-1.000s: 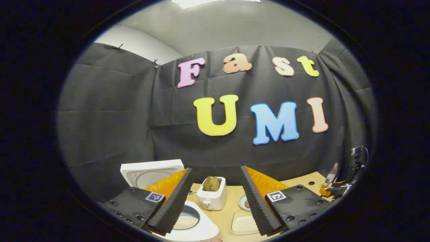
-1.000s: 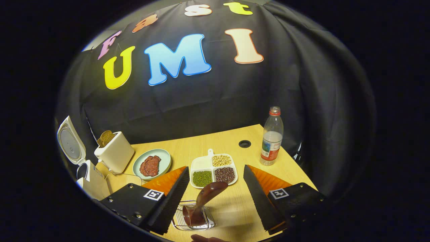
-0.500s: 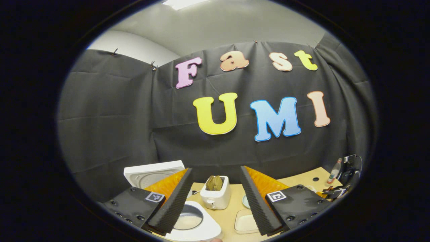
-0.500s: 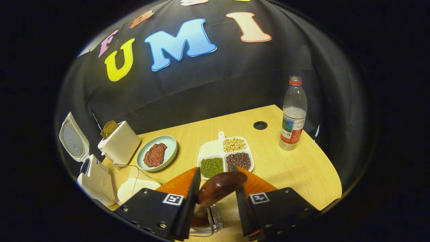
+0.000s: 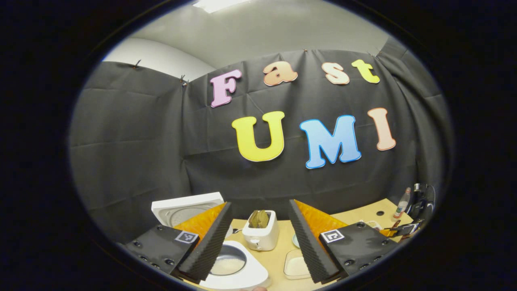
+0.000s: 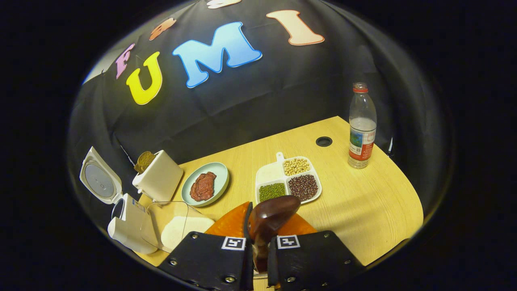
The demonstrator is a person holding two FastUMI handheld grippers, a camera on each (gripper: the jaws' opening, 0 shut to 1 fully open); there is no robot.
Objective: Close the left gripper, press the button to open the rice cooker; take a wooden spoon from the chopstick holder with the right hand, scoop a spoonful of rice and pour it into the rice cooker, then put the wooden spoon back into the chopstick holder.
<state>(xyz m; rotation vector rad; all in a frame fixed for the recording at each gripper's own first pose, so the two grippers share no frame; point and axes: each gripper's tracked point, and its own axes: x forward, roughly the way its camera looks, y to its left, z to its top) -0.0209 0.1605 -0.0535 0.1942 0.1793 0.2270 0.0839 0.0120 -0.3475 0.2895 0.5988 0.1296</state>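
Far to the left of the right gripper point(image 6: 258, 226) stands the rice cooker point(image 6: 125, 224), its lid point(image 6: 99, 180) tipped up and back, so the button step looks done. Just to the gripper's near left sits a clear container of rice point(image 6: 177, 226), between it and the cooker. The gripper's fingers are pressed in on the wooden spoon point(image 6: 268, 220), pinching it at the neck with the bowl poking up ahead. I cannot make out the chopstick holder under the fingers in this frame.

What could go wrong: the grip is on a smooth, rounded part of the spoon, so it may twist or slide between the pads when the bowl digs into the rice. The clear container looks light and could skid or tip under a sideways push. A loaded spoon carried left over the table could spill grains before reaching the pot.

In the left gripper view the left gripper point(image 5: 258, 242) has its fingers spread wide, holding nothing, with the open cooker pot point(image 5: 230, 262) just below and left of it and the toaster point(image 5: 261, 234) straight ahead.

Against half a second ago, the right fingers have closed further onto the spoon and lifted it, so the wire holder has dropped from sight. A second ago they were wide apart; the left gripper has barely shifted
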